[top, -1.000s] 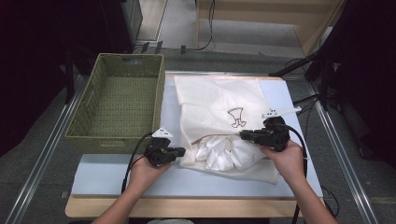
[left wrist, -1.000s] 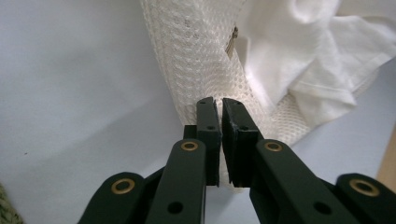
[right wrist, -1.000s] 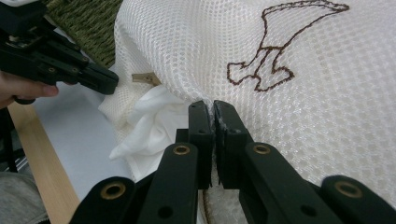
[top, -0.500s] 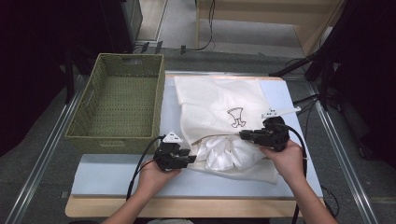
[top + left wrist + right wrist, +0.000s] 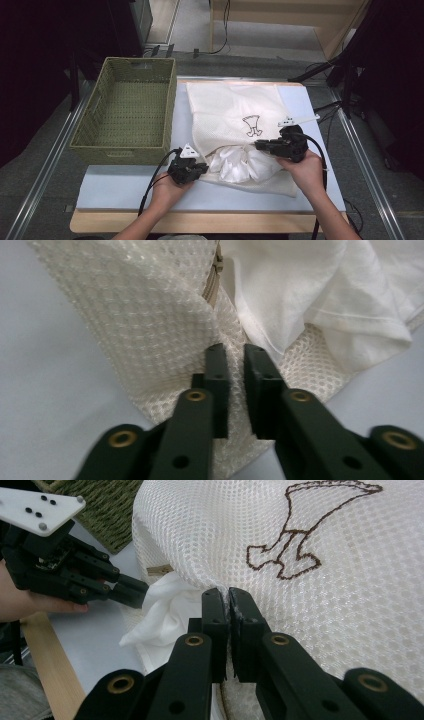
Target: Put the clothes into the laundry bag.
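A pale blue rectangular table top point(image 5: 125, 187) with a light wooden front edge carries everything here. On its left part stands a large green woven rectangular basket point(image 5: 125, 150), its near wall just beside the left hand. To the right of the basket lies a cream mesh laundry bag point(image 5: 227, 107) with a brown stitched figure point(image 5: 252, 126) on its upper face; the bag is spread flat over the middle of the table, its mouth turned toward the person. Crumpled white cloth point(image 5: 240, 167) bulges out of that mouth at the near edge, between the two hands.

The right gripper point(image 5: 260, 145), black with a trailing cable, is held at the right side of the bag's opening. In the right gripper view its jaws are closed to a thin slit, with the upper mesh layer of the bag pinched between the pads point(image 5: 214, 611) just below the stitched figure.

The left gripper point(image 5: 202, 169) sits at the left corner of the bag's mouth. Its jaws have just been opening and then closing. In the left gripper view they stand nearly together with a narrow gap, the fingertips point(image 5: 218, 356) lying on the lower mesh edge of the bag beside the beige zipper end point(image 5: 214, 285); whether mesh is actually clamped between them cannot be told.
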A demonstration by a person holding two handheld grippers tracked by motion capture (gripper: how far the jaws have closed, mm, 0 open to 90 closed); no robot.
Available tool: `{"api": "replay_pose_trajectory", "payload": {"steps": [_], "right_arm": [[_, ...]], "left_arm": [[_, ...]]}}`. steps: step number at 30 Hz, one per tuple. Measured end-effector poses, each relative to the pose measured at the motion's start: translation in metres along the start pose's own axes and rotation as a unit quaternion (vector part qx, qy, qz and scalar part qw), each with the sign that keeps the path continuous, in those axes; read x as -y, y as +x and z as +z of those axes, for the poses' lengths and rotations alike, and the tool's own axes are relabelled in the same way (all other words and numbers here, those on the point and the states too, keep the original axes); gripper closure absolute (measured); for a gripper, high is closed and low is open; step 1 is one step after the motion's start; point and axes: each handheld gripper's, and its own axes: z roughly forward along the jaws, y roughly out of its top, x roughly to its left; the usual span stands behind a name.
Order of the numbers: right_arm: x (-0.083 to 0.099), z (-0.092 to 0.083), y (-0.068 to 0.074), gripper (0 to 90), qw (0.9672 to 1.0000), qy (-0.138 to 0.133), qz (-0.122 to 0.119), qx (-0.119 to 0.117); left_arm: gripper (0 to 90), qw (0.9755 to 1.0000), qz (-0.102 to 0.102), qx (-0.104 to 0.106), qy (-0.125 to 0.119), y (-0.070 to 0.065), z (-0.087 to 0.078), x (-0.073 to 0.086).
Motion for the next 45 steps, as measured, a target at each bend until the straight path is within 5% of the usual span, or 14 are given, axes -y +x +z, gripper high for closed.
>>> {"api": "replay_pose_trajectory", "payload": {"steps": [12, 17, 25, 30, 32, 35, 42, 45], "right_arm": [[-0.005, 0.004, 0.004, 87.6, 0.9999, -0.006, -0.011, -0.009], [-0.008, 0.007, 0.007, 87.6, 0.9997, -0.01, -0.014, -0.015], [-0.008, 0.006, 0.004, 87.6, 0.9998, -0.006, -0.013, -0.013], [-0.008, 0.006, 0.005, 87.5, 0.9998, -0.006, -0.014, -0.012], [-0.008, 0.006, 0.005, 87.5, 0.9998, -0.007, -0.013, -0.012], [-0.007, 0.005, 0.004, 87.5, 0.9998, -0.007, -0.013, -0.012], [-0.007, 0.005, 0.005, 87.5, 0.9998, -0.006, -0.012, -0.011], [-0.007, 0.005, 0.005, 87.5, 0.9998, -0.009, -0.012, -0.012]], "left_arm": [[89.5, 0.9993, -0.033, -0.009, -0.015, 0.012, -0.051, 0.002], [87.0, 0.9987, -0.046, -0.006, -0.023, 0.015, -0.057, 0.005], [71.6, 0.9981, -0.023, -0.016, -0.056, 0.003, -0.072, -0.005], [82.6, 0.9987, -0.019, 0.017, -0.044, -0.012, -0.059, -0.01], [89.1, 0.9992, -0.012, 0.015, -0.035, -0.016, -0.051, -0.01], [90.0, 0.9992, -0.018, 0.025, -0.027, -0.019, -0.042, -0.008], [90.0, 0.9989, 0.015, 0.035, -0.027, -0.043, -0.028, -0.011], [90.0, 0.9991, 0.013, 0.035, -0.019, -0.048, -0.02, -0.008]]}}
